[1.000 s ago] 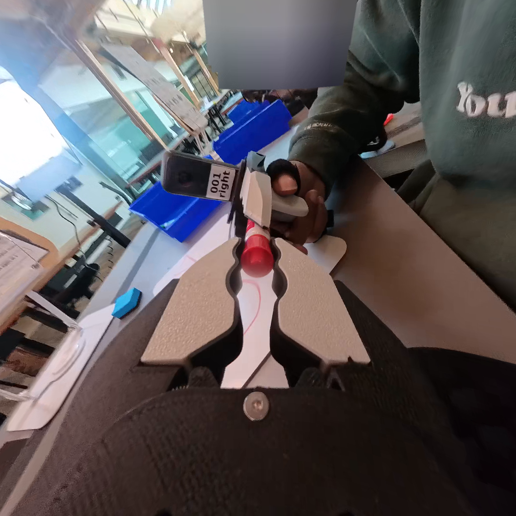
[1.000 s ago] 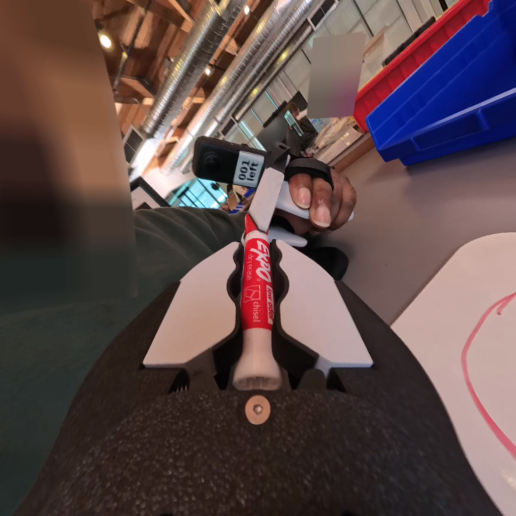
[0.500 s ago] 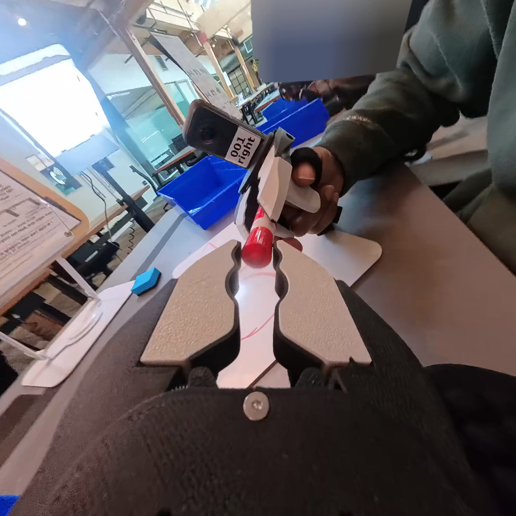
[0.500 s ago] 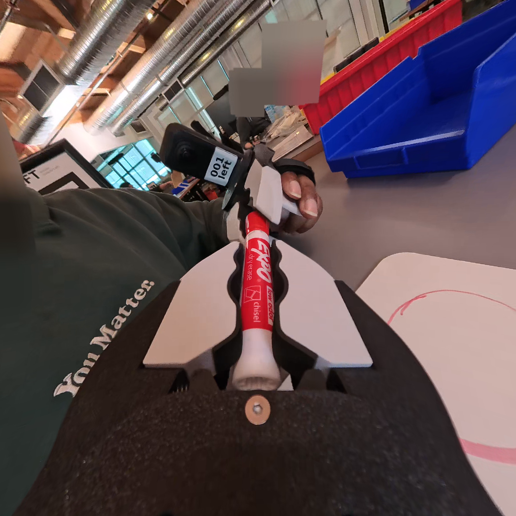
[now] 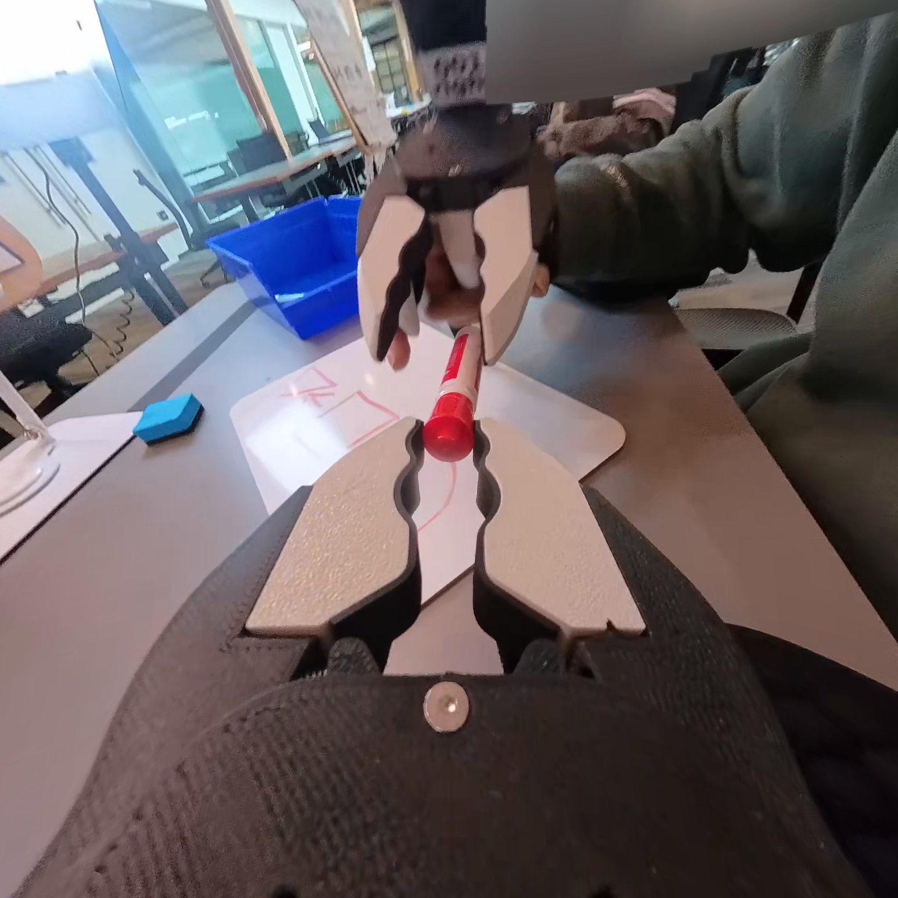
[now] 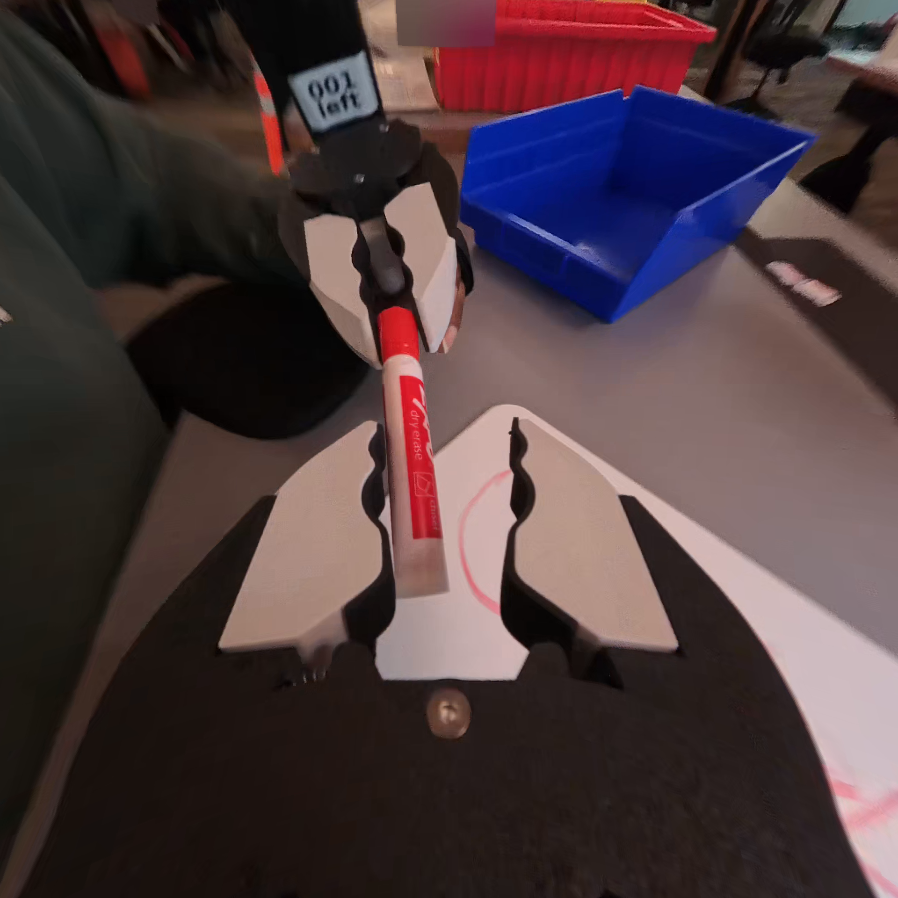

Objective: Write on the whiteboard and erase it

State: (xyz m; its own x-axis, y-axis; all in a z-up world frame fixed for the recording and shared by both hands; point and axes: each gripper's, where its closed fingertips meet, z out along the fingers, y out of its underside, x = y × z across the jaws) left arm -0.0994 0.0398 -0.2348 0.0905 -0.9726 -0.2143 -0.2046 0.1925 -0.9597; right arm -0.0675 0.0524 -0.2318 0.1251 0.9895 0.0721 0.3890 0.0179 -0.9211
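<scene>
Right gripper point(image 6: 444, 432) had spread its fingers, releasing the red dry-erase marker point(image 6: 413, 466); left gripper point(image 5: 447, 427) now pinched the marker's cap alone above the whiteboard point(image 5: 559, 427).

The left gripper point(image 5: 446, 440) clamped the red cap end of a red-and-white dry-erase marker point(image 5: 454, 402) between its two grey textured fingertips. The marker slanted above a white rounded-corner whiteboard point(image 5: 549, 418) bearing red marks. Beyond the whiteboard, the right gripper point(image 5: 440, 357) stood with its jaws spread wide, one finger touching the marker barrel. A blue foam eraser point(image 5: 167, 424) lay left of the whiteboard on the grey table point(image 5: 704, 495). A blue plastic bin point(image 5: 296, 262) stood behind the whiteboard.
</scene>
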